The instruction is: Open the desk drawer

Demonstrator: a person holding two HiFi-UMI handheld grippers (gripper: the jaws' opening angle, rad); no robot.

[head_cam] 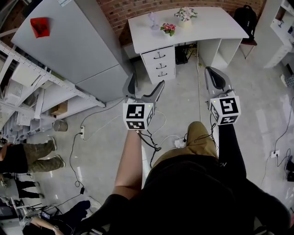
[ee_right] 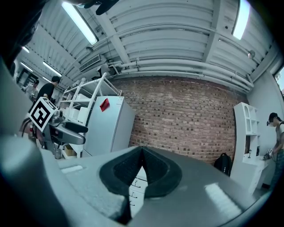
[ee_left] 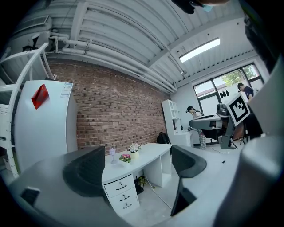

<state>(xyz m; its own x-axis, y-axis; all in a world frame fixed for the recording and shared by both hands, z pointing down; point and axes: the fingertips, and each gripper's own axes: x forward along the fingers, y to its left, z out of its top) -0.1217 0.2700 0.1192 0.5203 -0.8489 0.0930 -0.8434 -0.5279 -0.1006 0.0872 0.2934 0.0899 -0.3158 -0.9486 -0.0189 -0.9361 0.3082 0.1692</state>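
Three shut drawers (head_cam: 159, 65) are stacked under the white desk (head_cam: 211, 26), which is set against the brick wall (head_cam: 138, 7) well ahead of both grippers. The left gripper (head_cam: 147, 81) is held with jaws wide apart and empty. The right gripper (head_cam: 212, 75) is held with jaws pressed together on nothing.

lab: brick wall (head_cam: 133, 7), desk (head_cam: 216, 25), shelving (head_cam: 32, 69)
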